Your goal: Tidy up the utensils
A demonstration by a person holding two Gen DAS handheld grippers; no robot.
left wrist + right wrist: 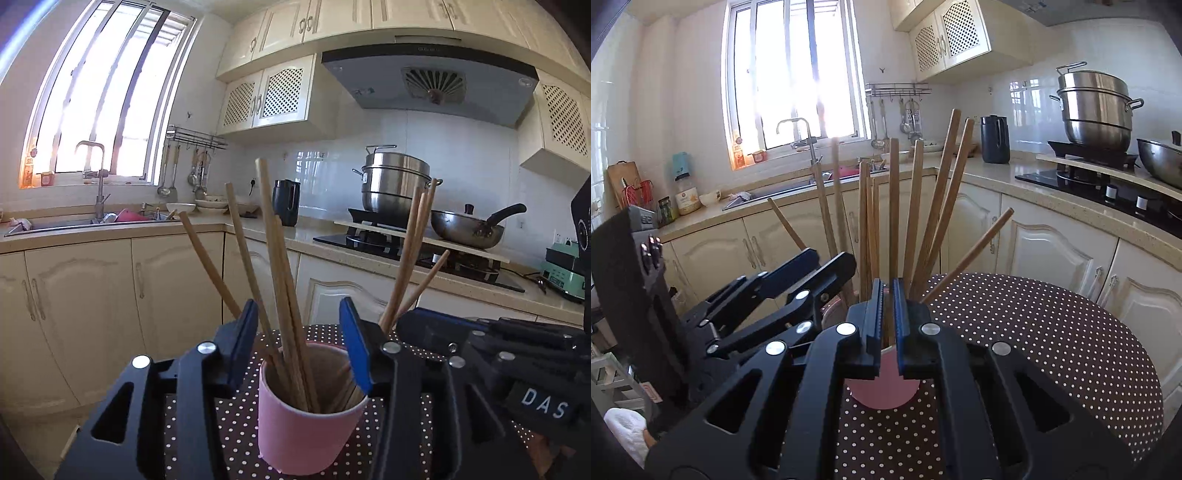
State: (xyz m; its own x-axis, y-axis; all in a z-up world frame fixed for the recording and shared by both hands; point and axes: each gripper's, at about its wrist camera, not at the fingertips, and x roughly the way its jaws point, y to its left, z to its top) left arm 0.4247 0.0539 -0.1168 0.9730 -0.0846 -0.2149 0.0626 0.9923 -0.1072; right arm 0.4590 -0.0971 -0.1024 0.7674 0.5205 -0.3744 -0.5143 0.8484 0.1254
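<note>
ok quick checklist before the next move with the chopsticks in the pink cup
1. Pink cup upright on the dotted tablecloth: ok.
2. Chopsticks all inside the cup: ok, though fanned out unevenly.
3. Left gripper open, pads clear of the chopsticks: ok.
4. Right gripper free of any chopstick: cannot tell; its jaws are nearly shut right in front of one.
5. Grippers clear of each other: ok, but close together.
6. Loose chopsticks left on the table: cannot tell; the grippers hide much of it.
</note>
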